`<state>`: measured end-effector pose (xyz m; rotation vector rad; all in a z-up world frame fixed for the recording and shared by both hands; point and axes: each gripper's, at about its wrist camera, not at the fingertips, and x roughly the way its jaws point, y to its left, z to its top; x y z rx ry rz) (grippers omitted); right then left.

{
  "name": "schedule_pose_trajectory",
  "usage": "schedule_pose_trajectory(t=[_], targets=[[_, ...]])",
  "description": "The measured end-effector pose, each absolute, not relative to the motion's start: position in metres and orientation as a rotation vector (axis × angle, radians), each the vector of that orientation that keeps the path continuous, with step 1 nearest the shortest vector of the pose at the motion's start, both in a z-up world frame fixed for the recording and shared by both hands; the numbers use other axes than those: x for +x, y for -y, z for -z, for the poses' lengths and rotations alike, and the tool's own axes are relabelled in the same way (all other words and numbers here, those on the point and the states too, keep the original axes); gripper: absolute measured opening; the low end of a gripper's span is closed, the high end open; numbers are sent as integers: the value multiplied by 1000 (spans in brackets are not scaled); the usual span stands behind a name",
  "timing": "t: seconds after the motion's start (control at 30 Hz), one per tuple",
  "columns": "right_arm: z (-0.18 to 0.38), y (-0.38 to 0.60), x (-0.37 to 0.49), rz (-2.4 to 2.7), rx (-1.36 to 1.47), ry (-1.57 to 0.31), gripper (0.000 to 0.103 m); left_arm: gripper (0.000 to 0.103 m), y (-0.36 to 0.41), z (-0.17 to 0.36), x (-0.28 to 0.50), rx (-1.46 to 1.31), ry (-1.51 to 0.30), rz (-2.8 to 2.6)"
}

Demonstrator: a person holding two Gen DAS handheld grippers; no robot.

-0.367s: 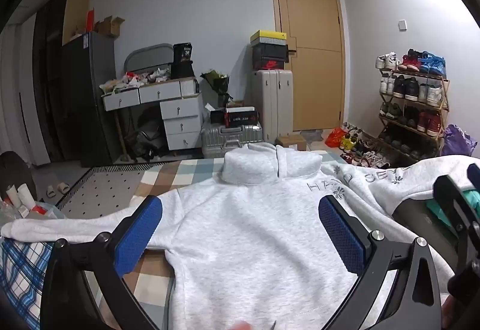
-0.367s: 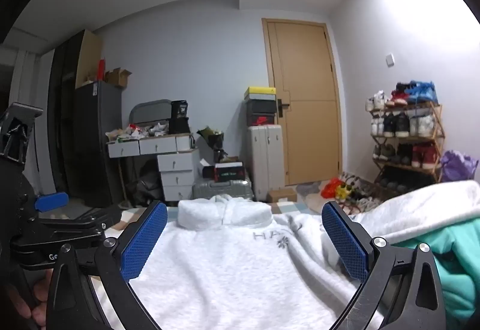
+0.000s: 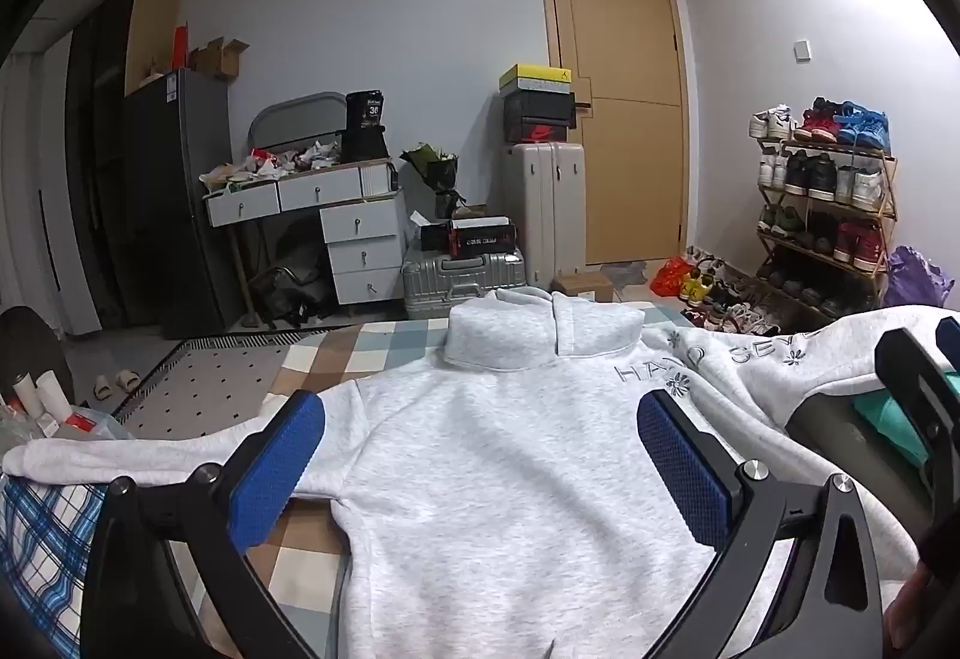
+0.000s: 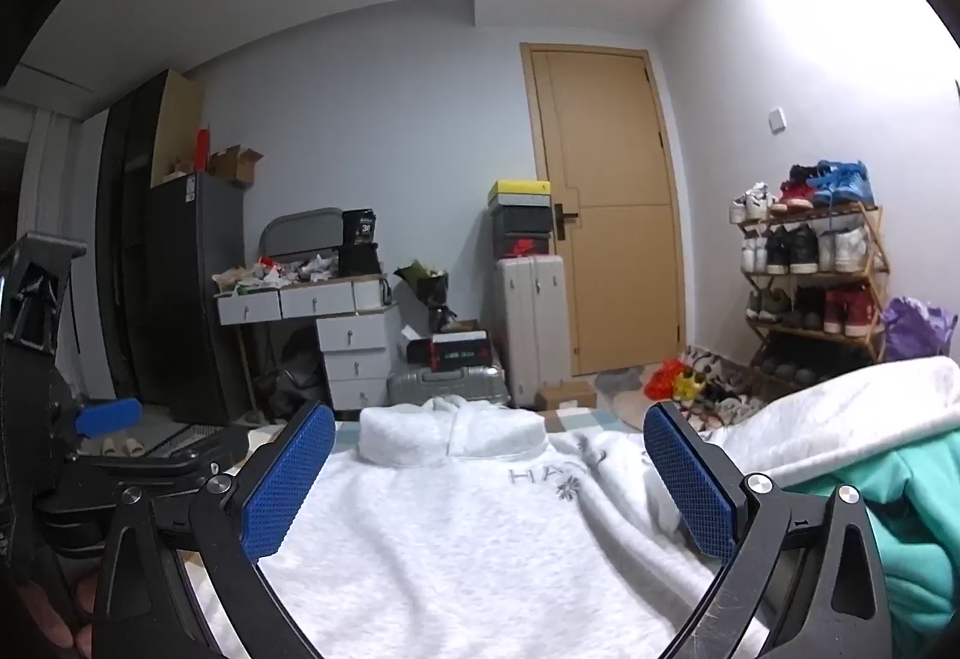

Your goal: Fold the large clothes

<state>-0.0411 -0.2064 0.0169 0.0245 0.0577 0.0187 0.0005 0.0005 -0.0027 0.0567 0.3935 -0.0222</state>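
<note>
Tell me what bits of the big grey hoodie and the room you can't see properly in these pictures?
- Hoodie hem: left wrist view, cut off by the bottom edge.
- Its right sleeve end: both views, runs off the right edge.
- Chest lettering: right wrist view, partly behind a blue pad.
- Teal garment: mostly under the sleeve.

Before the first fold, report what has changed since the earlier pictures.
Nothing visibly changed. The grey hoodie lies spread flat as before, one sleeve out to the side; the left gripper and right gripper hang above it with fingers wide apart, holding nothing.
</note>
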Motion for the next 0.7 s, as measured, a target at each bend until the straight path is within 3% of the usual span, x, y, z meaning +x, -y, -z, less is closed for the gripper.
schedule_pose_trajectory(t=[0.7], targets=[[-20, 206, -40, -30, 44, -64, 103, 102, 1, 1, -2, 65, -376, 36]])
